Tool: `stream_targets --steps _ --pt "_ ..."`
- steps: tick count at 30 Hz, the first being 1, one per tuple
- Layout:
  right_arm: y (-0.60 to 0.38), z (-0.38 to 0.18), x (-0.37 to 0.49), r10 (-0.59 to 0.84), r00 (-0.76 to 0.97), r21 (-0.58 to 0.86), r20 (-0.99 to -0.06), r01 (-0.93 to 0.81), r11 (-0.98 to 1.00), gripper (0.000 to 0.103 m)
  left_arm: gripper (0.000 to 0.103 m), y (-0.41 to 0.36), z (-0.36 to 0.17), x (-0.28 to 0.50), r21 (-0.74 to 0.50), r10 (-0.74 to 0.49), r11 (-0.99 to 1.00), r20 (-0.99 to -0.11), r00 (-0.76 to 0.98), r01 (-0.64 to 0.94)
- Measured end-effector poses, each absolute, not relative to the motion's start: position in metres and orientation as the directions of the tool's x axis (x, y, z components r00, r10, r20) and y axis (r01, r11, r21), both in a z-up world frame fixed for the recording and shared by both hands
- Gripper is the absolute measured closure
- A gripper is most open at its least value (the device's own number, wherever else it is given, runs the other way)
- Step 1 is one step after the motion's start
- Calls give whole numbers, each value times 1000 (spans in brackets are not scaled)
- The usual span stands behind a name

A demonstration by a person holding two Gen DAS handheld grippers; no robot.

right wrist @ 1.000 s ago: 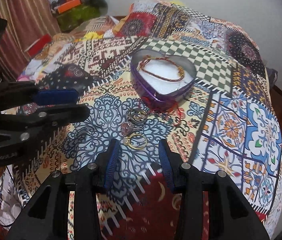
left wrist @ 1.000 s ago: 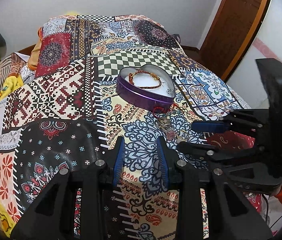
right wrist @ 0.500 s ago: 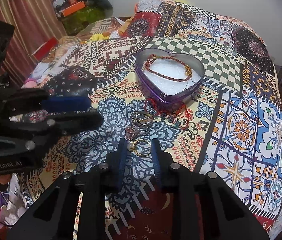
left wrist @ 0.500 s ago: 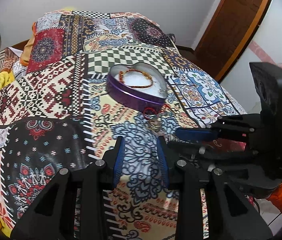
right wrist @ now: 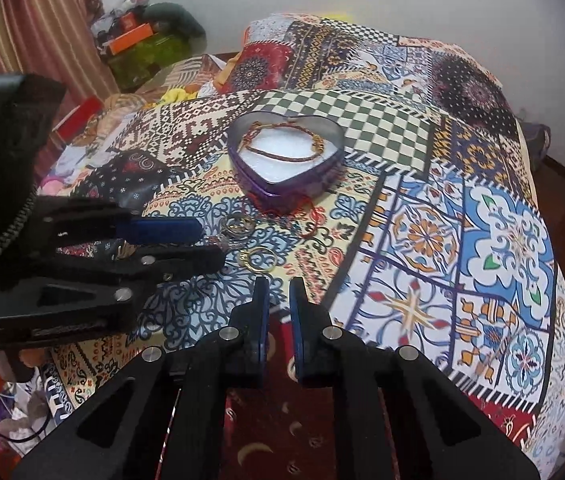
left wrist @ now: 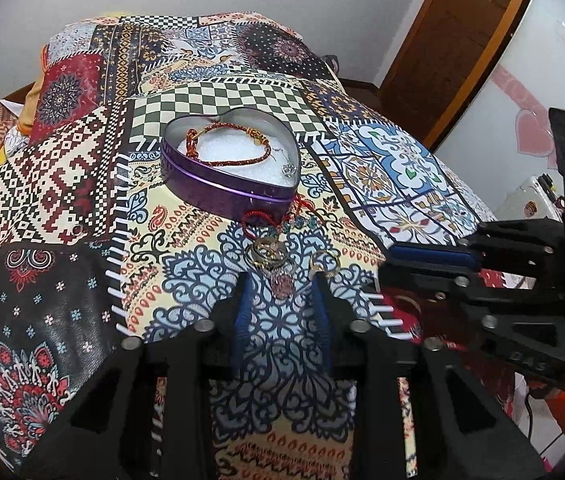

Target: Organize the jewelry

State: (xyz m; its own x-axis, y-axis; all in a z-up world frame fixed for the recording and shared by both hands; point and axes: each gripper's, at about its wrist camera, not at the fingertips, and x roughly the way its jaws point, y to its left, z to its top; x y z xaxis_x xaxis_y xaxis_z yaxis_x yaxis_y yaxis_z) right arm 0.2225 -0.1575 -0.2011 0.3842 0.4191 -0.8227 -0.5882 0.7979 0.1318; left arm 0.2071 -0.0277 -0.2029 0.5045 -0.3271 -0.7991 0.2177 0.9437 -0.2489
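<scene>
A patchwork bedspread [left wrist: 82,200] fills both views beneath a white wall [right wrist: 442,8]; a brown door [left wrist: 454,40] stands upper right. At centre, the purple heart tin [left wrist: 222,188] holds a braided bracelet [left wrist: 238,160]. Loose rings [right wrist: 242,228] lie just below. The left gripper [left wrist: 282,280] is closing on nothing; the right gripper [right wrist: 278,284] is clenched, empty.
</scene>
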Motion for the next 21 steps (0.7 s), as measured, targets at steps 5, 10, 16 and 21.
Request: stream_targets --steps 5,10,16,21 --pt "-158 -205 229 432 334 184 -838 -573 799 89 93 -26 -206 211 -272 -345 938 -793 503 214" --pt "-147 -207 229 432 314 178 -845 -598 782 88 93 -16 -198 198 -263 -340 940 -779 527 217" --pt "-131 -210 233 390 336 114 -857 -616 779 67 93 -2 -185 186 -230 -310 950 -761 570 210" --pt "-124 -211 236 390 338 106 -857 -623 775 63 93 9 -183 184 -228 -299 954 -752 587 194"
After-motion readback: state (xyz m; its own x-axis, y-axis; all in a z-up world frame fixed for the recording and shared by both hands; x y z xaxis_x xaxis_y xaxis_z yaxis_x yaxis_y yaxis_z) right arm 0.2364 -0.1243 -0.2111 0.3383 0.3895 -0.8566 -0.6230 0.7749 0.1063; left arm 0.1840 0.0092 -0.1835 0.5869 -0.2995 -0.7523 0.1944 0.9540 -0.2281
